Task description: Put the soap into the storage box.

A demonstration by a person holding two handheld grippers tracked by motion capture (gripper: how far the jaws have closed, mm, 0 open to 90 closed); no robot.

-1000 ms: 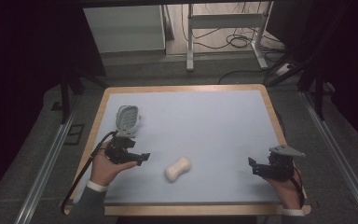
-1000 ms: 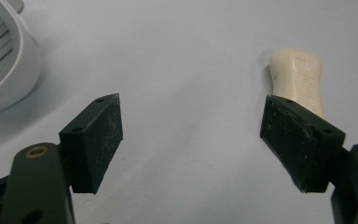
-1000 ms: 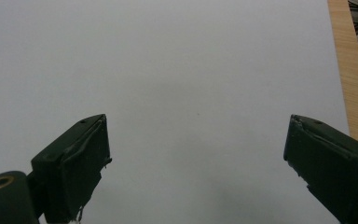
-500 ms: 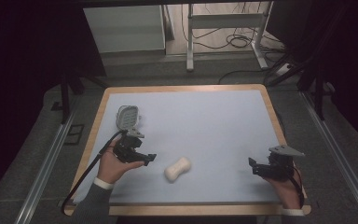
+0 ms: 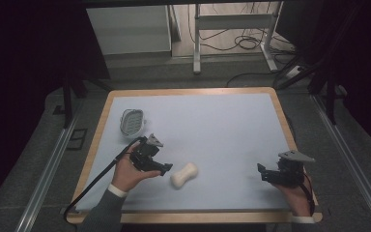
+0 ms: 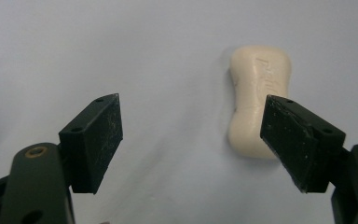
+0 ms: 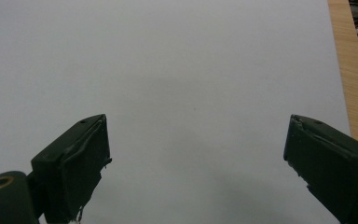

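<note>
Lying flat, a cream soap bar (image 6: 259, 100) — waisted, embossed — just beyond the wide-open left gripper (image 6: 193, 140); right gripper (image 7: 196, 161) gapes too.

Soap (image 5: 183, 175) on table (image 5: 212, 125), dish (image 5: 131, 122) behind-left.

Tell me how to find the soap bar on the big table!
Look at the pale blue table with the wooden rim, then at its near edge, left of the middle. The soap bar lies flat just ahead of the left gripper. It is cream with a pinched waist, unlike the grey ribbed dish farther back.
</note>
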